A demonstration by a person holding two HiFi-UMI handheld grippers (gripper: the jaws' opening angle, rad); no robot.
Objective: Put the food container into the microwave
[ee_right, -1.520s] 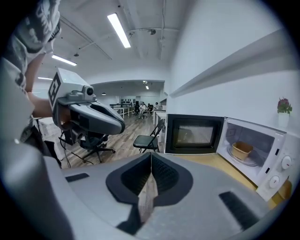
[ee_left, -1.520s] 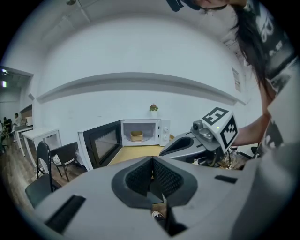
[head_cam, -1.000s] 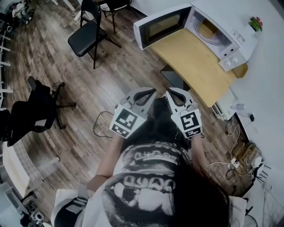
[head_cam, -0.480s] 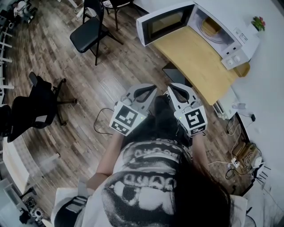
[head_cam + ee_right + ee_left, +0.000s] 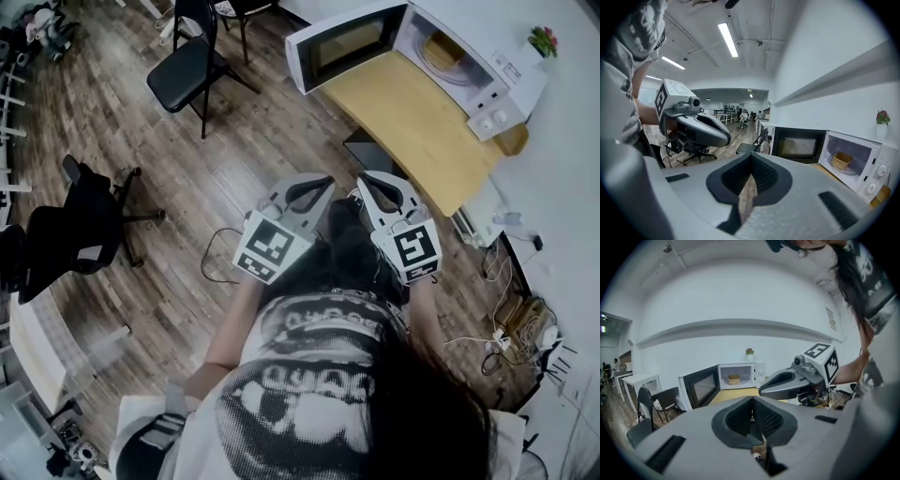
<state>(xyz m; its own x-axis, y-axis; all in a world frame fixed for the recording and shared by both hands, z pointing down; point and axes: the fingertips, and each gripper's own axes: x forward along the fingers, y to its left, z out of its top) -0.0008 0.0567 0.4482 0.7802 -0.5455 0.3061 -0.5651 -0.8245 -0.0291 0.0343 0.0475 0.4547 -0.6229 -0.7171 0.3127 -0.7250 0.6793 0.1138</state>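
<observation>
Jaws on both grippers were pressed together, with nothing between them. The left gripper (image 5: 751,401) and the right gripper (image 5: 751,159) were held side by side, close but not touching, in front of the person's chest, each tipped slightly downward. Just beyond the tips lay wooden floor (image 5: 234,159), then a pale wooden table (image 5: 412,122). At the table's far end, ahead of the jaws, stood the white microwave (image 5: 511,94), its door (image 5: 342,47) swung wide open to the left. The food container (image 5: 842,161), a tan tub, sat inside it on the round plate, well apart from both grippers. A small potted plant (image 5: 542,42) topped the microwave. Far off to the left of the left jaws stood a black folding chair (image 5: 187,70).
</observation>
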